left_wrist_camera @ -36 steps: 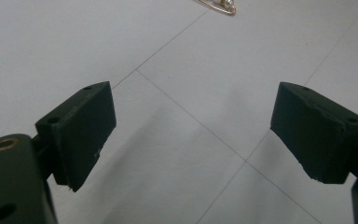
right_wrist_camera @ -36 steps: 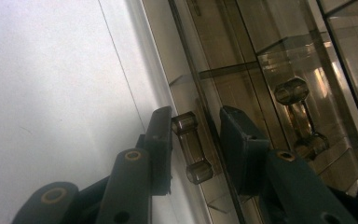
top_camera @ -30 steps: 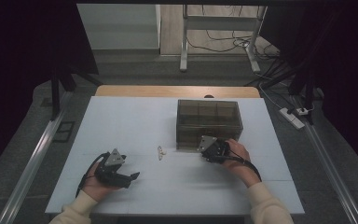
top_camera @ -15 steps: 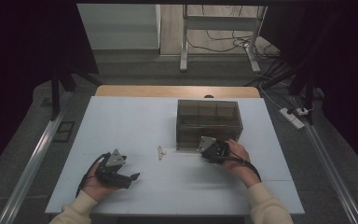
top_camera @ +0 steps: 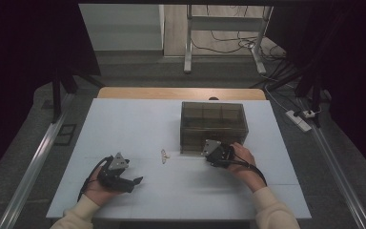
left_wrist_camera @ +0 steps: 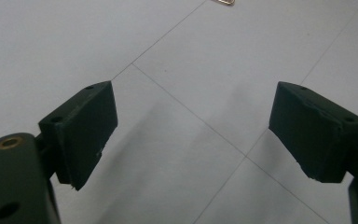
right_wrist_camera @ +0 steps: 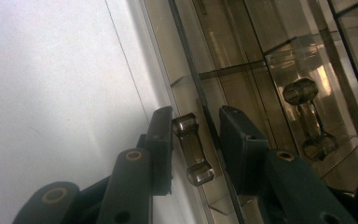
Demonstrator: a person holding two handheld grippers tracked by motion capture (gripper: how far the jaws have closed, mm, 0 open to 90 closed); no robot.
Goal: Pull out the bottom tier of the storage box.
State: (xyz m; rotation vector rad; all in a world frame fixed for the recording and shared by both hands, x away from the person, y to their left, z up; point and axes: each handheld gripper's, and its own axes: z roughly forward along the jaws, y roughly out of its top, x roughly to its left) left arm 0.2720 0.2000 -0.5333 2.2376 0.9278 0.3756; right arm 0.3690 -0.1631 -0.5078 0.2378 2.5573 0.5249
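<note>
Nothing shifted over the last second. Right gripper [right_wrist_camera: 196,149], lower centre, jaws bracketing drawer handle [right_wrist_camera: 193,150] of smoky box [top_camera: 213,125], not yet pinching. Left gripper [left_wrist_camera: 193,135] spread, idle, lower left.

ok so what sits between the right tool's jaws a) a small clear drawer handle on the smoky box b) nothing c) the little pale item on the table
a: in the right gripper view the right tool has its jaws on either side of the small clear handle on the smoky transparent plastic drawer box.
</note>
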